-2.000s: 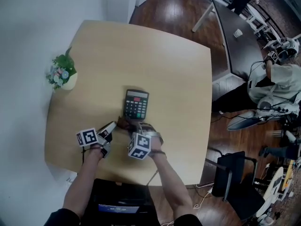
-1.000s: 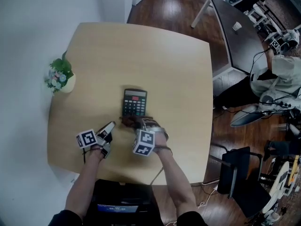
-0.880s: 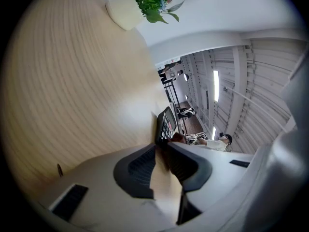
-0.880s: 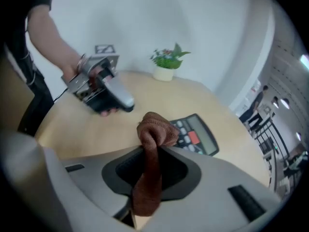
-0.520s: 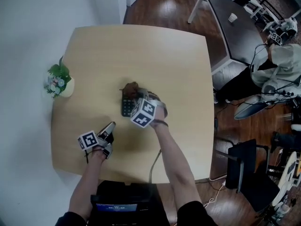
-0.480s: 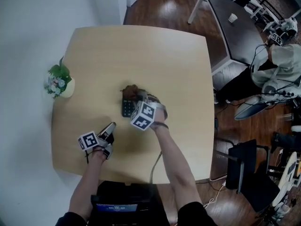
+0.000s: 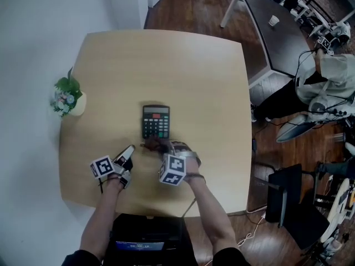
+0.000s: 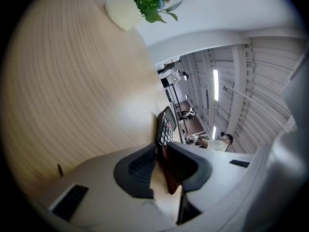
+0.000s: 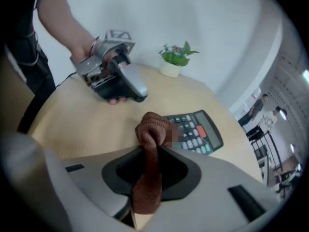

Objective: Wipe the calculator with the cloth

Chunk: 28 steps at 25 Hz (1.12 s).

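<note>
Whereas half a second ago the right claw [image 7: 157, 146] hung over the far end of the calculator [image 7: 156, 121] and hid most of it, the claw now sits drawn back at the calculator's near edge, leaving the whole face uncovered. It is clamped on the brown cloth [image 9: 152, 127], whose bunched end sticks out ahead of the jaws and lies at the calculator's near edge. The left claw [image 7: 130, 150] has kept its place just to the near left of the calculator. Its jaws are almost together with nothing gripped, and the calculator and cloth show through the narrow slit between them.

The worktop [image 7: 194, 76] is pale wood, square with rounded corners. A small potted plant [image 7: 67, 96] stands at its left edge against a white wall. To the right is dark wooden floor, a dark table [image 7: 277, 43] bearing a cup [image 7: 273, 21], a seated person [image 7: 327, 76] and a black chair [image 7: 283, 204].

The calculator lies flat near the middle of the worktop. Its long axis runs straight away from the person, display end far and keys near.
</note>
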Available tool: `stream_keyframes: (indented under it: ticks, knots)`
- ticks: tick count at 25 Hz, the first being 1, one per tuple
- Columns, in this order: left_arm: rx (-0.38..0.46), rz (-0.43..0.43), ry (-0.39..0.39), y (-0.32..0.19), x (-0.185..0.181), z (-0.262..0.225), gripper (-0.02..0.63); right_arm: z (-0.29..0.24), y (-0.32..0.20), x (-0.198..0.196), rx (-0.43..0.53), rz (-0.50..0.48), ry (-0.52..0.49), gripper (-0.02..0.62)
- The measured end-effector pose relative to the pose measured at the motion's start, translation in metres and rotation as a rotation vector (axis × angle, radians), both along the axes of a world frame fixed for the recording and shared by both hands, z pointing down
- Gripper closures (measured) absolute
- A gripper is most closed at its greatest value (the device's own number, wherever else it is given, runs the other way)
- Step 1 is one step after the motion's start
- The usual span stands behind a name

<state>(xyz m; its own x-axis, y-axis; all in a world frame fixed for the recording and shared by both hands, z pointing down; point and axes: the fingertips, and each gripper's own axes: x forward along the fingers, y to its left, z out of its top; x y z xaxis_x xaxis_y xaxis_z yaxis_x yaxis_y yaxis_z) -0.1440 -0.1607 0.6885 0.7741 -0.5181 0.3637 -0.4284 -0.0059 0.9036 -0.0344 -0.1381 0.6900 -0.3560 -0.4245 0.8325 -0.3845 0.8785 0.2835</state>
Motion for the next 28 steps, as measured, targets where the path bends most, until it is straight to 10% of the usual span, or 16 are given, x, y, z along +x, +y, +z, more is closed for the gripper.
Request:
stream_keyframes:
  ticks: [7, 22, 28]
  knots:
    - [0.005, -0.006, -0.014, 0.0, -0.002, 0.001, 0.538, -0.059, -0.129, 0.06, 0.212, 0.283, -0.085, 0.509]
    - [0.028, 0.007, -0.029, -0.001, -0.003, 0.0, 0.538, 0.009, -0.005, 0.026, 0.007, -0.046, 0.132, 0.509]
    - [0.019, 0.006, -0.038, -0.001, -0.004, 0.002, 0.538, -0.039, -0.073, 0.052, 0.111, 0.19, -0.049, 0.509]
